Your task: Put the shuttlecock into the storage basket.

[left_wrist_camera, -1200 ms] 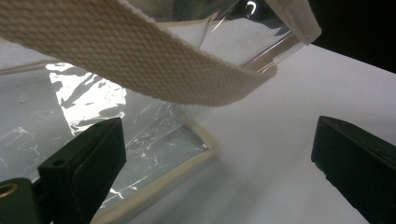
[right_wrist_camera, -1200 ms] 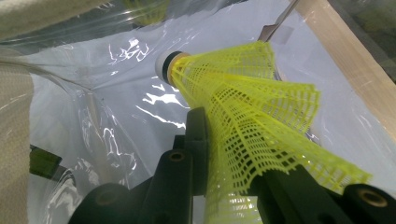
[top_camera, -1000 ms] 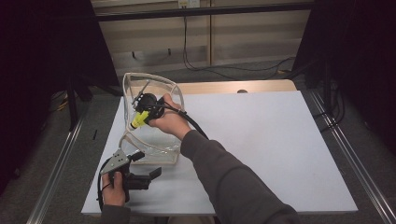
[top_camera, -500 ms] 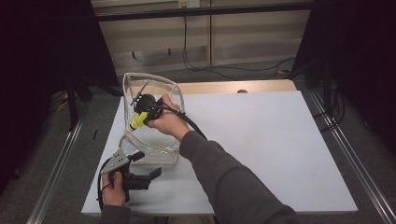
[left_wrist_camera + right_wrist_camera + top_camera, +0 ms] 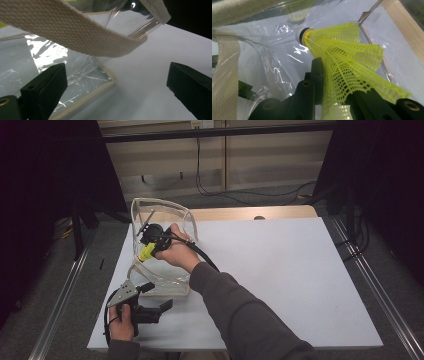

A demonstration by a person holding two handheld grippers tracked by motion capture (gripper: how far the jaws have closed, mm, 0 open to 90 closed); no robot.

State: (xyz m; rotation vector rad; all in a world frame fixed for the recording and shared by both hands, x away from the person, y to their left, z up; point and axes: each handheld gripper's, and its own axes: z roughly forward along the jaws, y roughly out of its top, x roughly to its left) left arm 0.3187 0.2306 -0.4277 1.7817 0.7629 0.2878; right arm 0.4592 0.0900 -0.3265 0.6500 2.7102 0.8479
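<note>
A clear plastic bag (image 5: 165, 220) with cream fabric trim stands on the white table near its left side. My right gripper (image 5: 146, 251) reaches into the bag's mouth, shut on a yellow shuttlecock (image 5: 347, 62) by its mesh skirt; the white cork tip (image 5: 300, 35) points into the bag. My left gripper (image 5: 162, 306) rests on the table just in front of the bag, jaws open with nothing between them. In the left gripper view the bag's trimmed lower corner (image 5: 100, 82) lies close ahead, and a cream webbing strap (image 5: 75, 32) hangs across above.
The white tabletop (image 5: 300, 270) stretches right of the bag. A wooden strip (image 5: 250, 213) runs along its far edge. Metal rails (image 5: 370, 280) flank the table, and black cables (image 5: 210, 185) lie on the floor behind.
</note>
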